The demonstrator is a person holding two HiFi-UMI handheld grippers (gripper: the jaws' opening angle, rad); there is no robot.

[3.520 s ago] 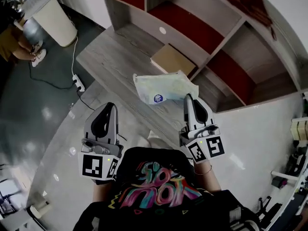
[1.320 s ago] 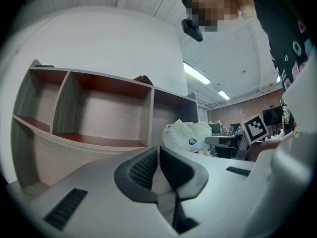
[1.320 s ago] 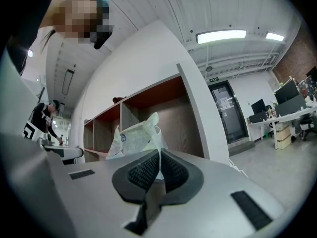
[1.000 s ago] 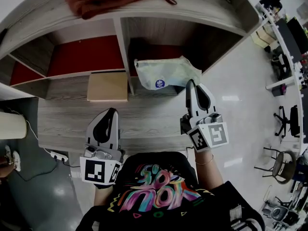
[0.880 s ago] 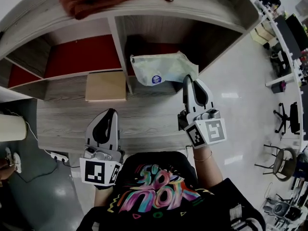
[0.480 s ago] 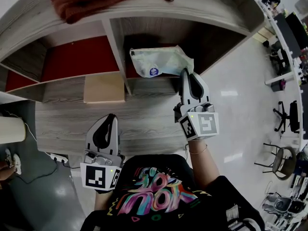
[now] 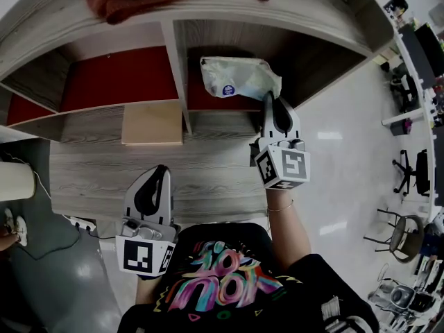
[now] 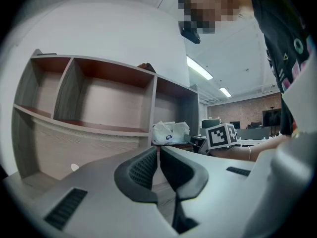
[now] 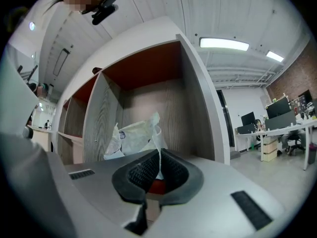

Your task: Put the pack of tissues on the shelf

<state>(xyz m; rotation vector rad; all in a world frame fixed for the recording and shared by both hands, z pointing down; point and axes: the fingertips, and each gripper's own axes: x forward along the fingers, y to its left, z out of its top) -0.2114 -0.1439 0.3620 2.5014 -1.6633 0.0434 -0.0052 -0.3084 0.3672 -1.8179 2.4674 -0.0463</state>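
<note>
The pack of tissues (image 7: 236, 78) is pinched by one edge in the right gripper (image 7: 272, 104) — inside the shelf (image 7: 177, 68) compartment, long axis crosswise, stretched leftward ahead of the tips. Meanwhile the left gripper (image 7: 161, 172) is clenched, empty.

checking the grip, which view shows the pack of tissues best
The head view: nearly the whole pack of tissues shows from above, in the shelf compartment, the right claw shut on its edge. The right gripper view shows it close but partly behind the claw; the left gripper view, small and distant.
</note>
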